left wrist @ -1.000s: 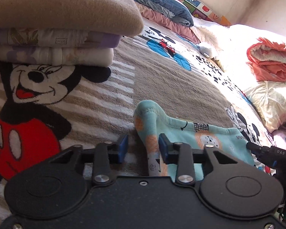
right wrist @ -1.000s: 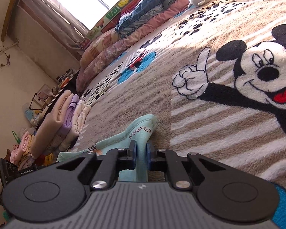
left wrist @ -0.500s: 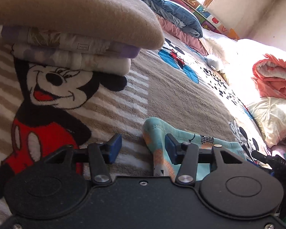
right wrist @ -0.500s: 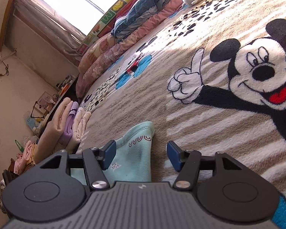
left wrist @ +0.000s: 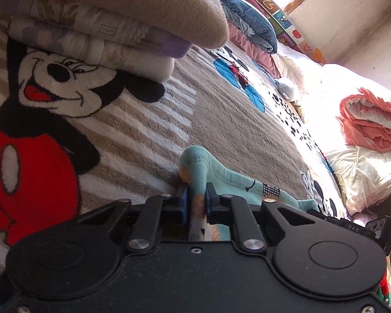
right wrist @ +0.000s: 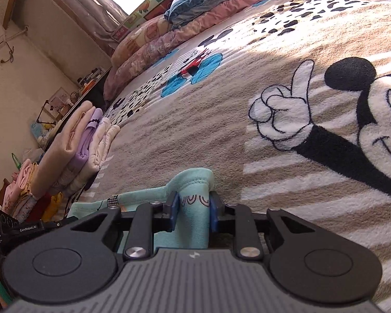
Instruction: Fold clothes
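A light teal child's garment [left wrist: 237,180] with small printed pictures lies on the cartoon-mouse blanket [left wrist: 221,114]. My left gripper [left wrist: 195,199] is shut on a raised fold at the garment's left end. In the right wrist view the same garment [right wrist: 143,195] runs off to the left. My right gripper [right wrist: 191,204] is closing its jaws, and the blue pads press a bunched fold at the garment's right end. Each gripper's black body shows at the edge of the other's view.
A stack of folded clothes [left wrist: 104,7] sits close above the left gripper, also seen as a stack [right wrist: 75,140] at left in the right wrist view. A coral quilt [left wrist: 370,120] and rolled bedding [right wrist: 195,2] line the bed's far sides. A shelf with small items [right wrist: 73,96] stands by the wall.
Both grippers stood open around the garment's ends half a second ago and are shut on its folds again. The left view has rolled and drawn nearer to the folded stack.
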The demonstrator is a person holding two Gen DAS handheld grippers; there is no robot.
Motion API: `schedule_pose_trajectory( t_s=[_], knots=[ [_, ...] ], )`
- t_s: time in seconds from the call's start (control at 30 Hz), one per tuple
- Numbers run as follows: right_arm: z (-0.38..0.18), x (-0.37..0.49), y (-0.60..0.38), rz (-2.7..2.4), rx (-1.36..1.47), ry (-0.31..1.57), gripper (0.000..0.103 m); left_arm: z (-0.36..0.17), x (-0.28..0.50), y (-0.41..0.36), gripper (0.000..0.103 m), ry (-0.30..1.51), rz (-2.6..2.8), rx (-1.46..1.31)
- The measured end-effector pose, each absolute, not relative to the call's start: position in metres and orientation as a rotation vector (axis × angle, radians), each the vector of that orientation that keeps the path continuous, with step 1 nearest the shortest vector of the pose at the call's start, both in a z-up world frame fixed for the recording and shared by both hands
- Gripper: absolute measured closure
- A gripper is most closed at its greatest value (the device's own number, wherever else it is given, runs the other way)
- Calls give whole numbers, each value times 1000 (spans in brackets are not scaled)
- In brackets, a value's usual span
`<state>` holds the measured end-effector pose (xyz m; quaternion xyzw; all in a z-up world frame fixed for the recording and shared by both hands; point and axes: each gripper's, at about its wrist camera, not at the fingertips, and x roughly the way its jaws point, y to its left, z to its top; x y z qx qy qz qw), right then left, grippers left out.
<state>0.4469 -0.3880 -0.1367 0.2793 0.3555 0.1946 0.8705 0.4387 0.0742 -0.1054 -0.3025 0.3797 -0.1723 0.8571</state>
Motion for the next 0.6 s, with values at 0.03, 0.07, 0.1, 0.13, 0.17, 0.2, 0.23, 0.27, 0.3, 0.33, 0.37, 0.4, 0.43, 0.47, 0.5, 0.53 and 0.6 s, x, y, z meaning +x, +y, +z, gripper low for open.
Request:
schedule_pose_trajectory(
  t_s=[0.03, 0.07, 0.1, 0.13, 0.17, 0.2, 0.23, 0.27, 0.3, 0.33, 0.37, 0.4, 0.43, 0.47, 0.5, 0.53, 0.6],
  knots=[
    [-135, 444, -391, 407, 600, 723, 92, -105, 438, 76, 98, 792, -371, -661],
    [-132, 440, -397, 408, 634, 695, 93, -104, 438, 78, 98, 794, -371, -677],
    [-128, 436, -404, 412, 666, 669, 93, -105, 439, 76, 98, 808, -355, -668],
    [-124, 434, -409, 413, 680, 656, 93, -109, 440, 73, 97, 827, -323, -634],
    [-125, 433, -411, 396, 674, 657, 93, -113, 441, 71, 96, 840, -296, -610],
    [-128, 433, -411, 367, 664, 664, 93, -116, 440, 70, 93, 841, -288, -606],
    [-134, 435, -411, 344, 662, 678, 93, -115, 440, 68, 92, 840, -282, -591],
    [-140, 437, -410, 330, 657, 695, 93, -109, 439, 66, 92, 832, -275, -563],
    [-144, 439, -408, 318, 642, 706, 93, -103, 436, 66, 92, 814, -267, -539],
    [-145, 440, -407, 309, 630, 713, 94, -97, 434, 67, 89, 790, -260, -521],
    [-143, 440, -405, 304, 620, 714, 93, -91, 431, 68, 89, 770, -255, -499],
    [-142, 440, -404, 298, 610, 716, 93, -86, 428, 69, 89, 755, -256, -480],
    [-141, 440, -403, 288, 603, 713, 91, -80, 425, 70, 89, 742, -280, -470],
    [-138, 438, -402, 273, 593, 701, 87, -74, 422, 71, 89, 735, -327, -468],
    [-133, 435, -402, 256, 578, 684, 80, -69, 418, 71, 89, 733, -382, -468],
    [-128, 433, -402, 239, 563, 668, 73, -64, 412, 71, 89, 732, -443, -462],
    [-118, 426, -402, 209, 531, 631, 61, -57, 399, 69, 85, 736, -553, -449]
  ],
)
